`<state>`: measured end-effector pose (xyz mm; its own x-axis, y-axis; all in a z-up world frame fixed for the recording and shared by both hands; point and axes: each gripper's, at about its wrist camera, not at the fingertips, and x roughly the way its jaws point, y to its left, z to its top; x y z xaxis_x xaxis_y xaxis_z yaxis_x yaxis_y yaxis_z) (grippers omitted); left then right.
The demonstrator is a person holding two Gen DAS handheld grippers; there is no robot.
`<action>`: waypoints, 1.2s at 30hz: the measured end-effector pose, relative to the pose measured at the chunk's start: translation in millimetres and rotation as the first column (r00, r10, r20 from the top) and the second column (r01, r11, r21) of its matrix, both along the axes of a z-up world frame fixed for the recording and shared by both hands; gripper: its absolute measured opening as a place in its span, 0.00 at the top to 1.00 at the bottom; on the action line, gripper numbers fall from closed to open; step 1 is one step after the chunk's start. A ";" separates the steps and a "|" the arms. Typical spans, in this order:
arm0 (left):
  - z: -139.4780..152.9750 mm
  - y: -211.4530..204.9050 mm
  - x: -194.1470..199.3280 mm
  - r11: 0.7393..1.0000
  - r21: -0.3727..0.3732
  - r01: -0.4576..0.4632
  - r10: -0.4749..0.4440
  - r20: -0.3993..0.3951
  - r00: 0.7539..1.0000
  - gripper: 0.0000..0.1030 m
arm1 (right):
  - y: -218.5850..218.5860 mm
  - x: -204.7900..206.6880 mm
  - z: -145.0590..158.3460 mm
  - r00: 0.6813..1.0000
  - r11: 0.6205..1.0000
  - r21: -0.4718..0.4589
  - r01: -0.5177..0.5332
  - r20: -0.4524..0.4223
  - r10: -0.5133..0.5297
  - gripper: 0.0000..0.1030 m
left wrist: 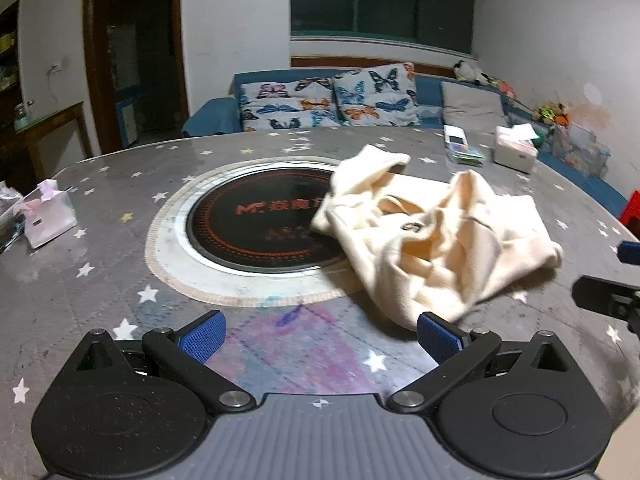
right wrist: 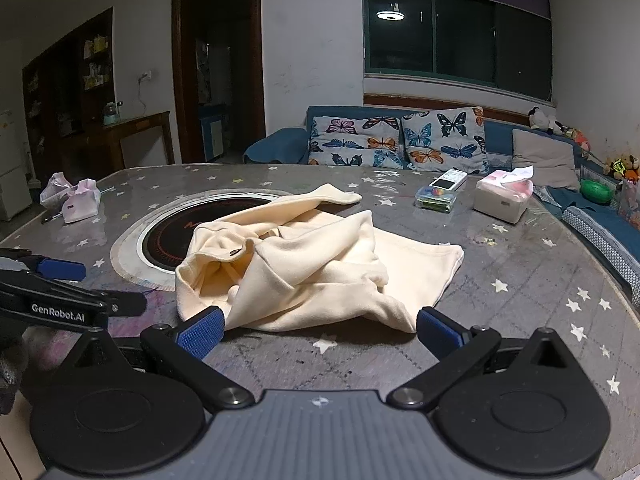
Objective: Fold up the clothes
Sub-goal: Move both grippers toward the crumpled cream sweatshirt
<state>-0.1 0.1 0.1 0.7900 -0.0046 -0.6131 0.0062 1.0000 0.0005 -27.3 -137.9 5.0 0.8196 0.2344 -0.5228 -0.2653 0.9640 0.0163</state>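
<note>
Left wrist view: left gripper [left wrist: 320, 334] spread, empty; the crumpled cream garment [left wrist: 436, 236] lies ahead and rightward on the table [left wrist: 100, 280].

Right wrist view: right gripper [right wrist: 318, 330] spread, empty, squarely facing garment [right wrist: 316, 264], its nearer hem just beyond the fingertips; judged nearer.

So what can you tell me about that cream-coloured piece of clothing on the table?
The cream garment looks like soft, thick knit or fleece. It lies crumpled and unfolded on the star-patterned table, bunched into ridges, with a small dark tag near its middle. One edge overlaps the round black cooktop set into the table. Neither claw touches it; both are open just in front of it.
</note>
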 end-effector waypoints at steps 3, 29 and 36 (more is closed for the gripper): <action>-0.3 -0.4 0.5 1.000 0.004 0.000 0.000 -0.003 1.000 0.00 | 0.3 1.6 0.4 1.000 1.000 -0.006 0.009 0.008 -0.009 0.00; -1.6 -31.3 -21.1 0.997 0.006 0.077 -0.076 -0.039 0.996 0.00 | -9.6 -44.2 11.9 0.996 0.997 0.075 0.029 0.078 -0.035 0.00; 0.5 -30.4 -20.9 0.996 0.007 0.087 -0.087 -0.035 0.996 0.00 | -5.6 -45.8 14.1 0.997 0.997 0.073 0.028 0.073 -0.034 0.00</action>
